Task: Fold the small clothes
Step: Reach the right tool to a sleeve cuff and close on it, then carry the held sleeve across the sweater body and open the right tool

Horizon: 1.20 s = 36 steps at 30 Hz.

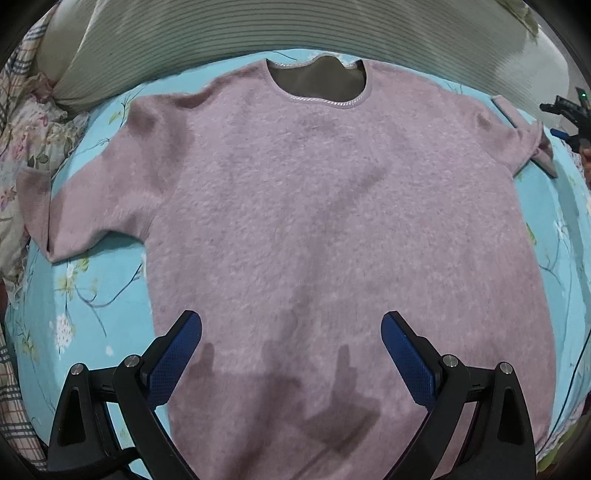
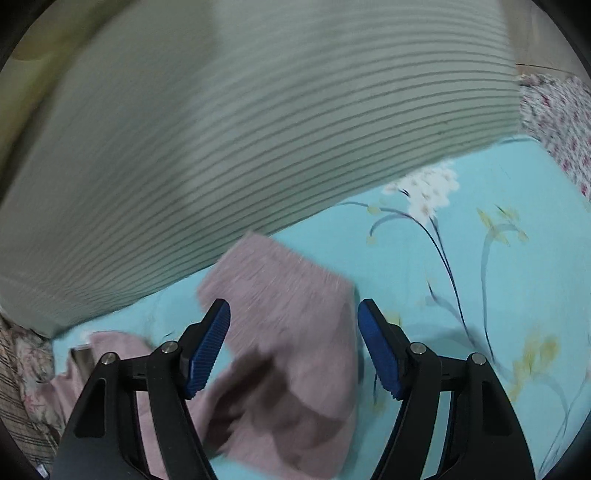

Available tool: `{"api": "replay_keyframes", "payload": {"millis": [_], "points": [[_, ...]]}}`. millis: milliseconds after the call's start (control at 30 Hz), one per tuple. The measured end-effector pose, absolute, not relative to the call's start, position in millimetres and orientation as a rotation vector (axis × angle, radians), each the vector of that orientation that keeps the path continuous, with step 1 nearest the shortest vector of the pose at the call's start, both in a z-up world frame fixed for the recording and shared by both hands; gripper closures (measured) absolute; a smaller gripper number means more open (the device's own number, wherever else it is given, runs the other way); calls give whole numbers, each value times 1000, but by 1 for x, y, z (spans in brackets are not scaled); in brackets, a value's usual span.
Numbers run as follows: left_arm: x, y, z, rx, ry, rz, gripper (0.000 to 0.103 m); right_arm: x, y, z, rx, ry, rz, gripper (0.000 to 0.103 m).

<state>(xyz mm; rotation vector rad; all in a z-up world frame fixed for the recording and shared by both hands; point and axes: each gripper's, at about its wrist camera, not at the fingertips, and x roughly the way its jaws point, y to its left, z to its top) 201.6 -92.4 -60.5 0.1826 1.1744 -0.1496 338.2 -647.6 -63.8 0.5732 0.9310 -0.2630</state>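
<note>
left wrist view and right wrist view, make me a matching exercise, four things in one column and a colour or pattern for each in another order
Things:
1. sweater
2. bedsheet
3. pillow
4. gripper pads

Colours or patterns:
A. dark blue, textured
B. pale grey-green with thin dark stripes
C. fuzzy mauve pink
D. light blue with printed flowers

Right pairs: 1-C, 2-D, 3-B, 4-A

The sweater lies spread flat on the bedsheet, neckline toward the pillow.
</note>
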Motion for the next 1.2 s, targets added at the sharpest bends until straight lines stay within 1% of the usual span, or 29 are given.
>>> {"api": "replay_keyframes", "payload": {"millis": [100,200,233,267,300,333,367,567,667,767,1033,1200], "points": [[217,-96,-64,178,1182,-134,5,365,-656,-79,531,999,-231,31],[229,-99,-69,166,1196,-126,5,386,-648,-91,403,1075,-193,31],[232,-101,-70,162,1198,-127,5,391,-643,-95,354,1105,-181,32],[235,-102,-71,159,1200,-130,5,393,-639,-97,311,1123,-177,38],[237,-105,-72,159,1200,-133,5,394,-634,-98,271,1133,-173,54],[238,-107,-73,160,1201,-136,5,393,-631,-98,250,1136,-165,79],[239,-109,-74,161,1202,-141,5,391,-630,-97,257,1135,-156,90],[240,-118,-78,155,1205,-172,5,365,-599,-53,299,1011,-109,91],[240,-117,-76,143,1196,-181,5,352,-561,-27,346,940,-38,91],[241,-111,-72,110,1190,-188,5,342,-511,-12,416,888,40,91],[236,-71,-51,10,1144,-169,5,333,-357,-20,618,801,266,91],[227,-31,-51,-71,1149,-126,5,345,-255,-53,687,815,430,91]]}}
